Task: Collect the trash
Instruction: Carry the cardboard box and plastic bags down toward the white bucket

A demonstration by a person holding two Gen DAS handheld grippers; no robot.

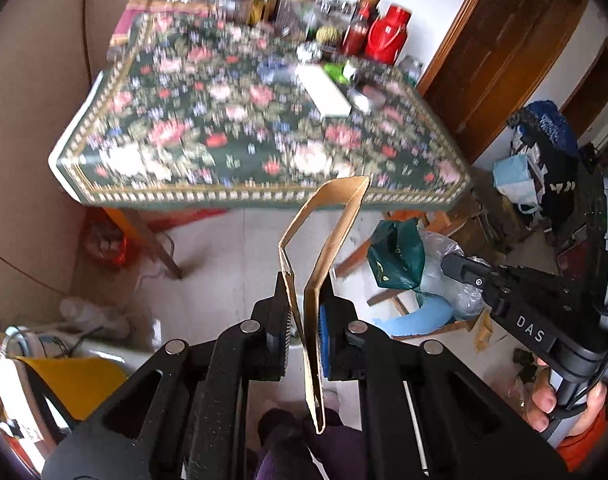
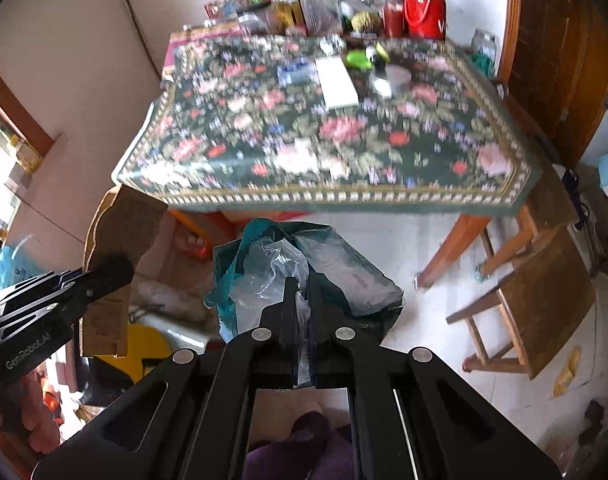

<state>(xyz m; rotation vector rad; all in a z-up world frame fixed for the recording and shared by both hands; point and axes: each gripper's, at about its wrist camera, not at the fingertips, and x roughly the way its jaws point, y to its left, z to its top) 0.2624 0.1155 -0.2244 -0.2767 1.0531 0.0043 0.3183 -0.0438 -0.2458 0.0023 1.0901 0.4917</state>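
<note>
Two fingers of the left gripper [image 1: 304, 320] fill the bottom of the left wrist view, pinching a flattened brown cardboard box [image 1: 324, 248]. The cardboard runs between the finger pads and reaches forward past the tips, its far end folded over in front of the near edge of the desk [image 1: 263, 196]; its near end hangs down behind the pads. A floral cloth covers the desk, with a white flat box [image 1: 324, 88] lying on it and bottles and a red thermos [image 1: 388, 32] crowded at the far side. To the right, the right gripper [image 1: 460, 268] reaches in from the edge, its tip against a green and clear plastic bag [image 1: 408, 260] held above the floor.

From the right wrist view, the right gripper [image 2: 299, 300] has its fingers pressed together on the plastic bag [image 2: 304, 264]; clear film is caught between the pads and the green bag bulges forward beyond the tips. At left, the left gripper [image 2: 103, 276] grips the cardboard box [image 2: 123, 224], which stands well apart from the bag. A wooden chair [image 2: 544, 292] stands beside the desk [image 2: 344, 196] at right. Both views are blurred on the far desk.
</note>
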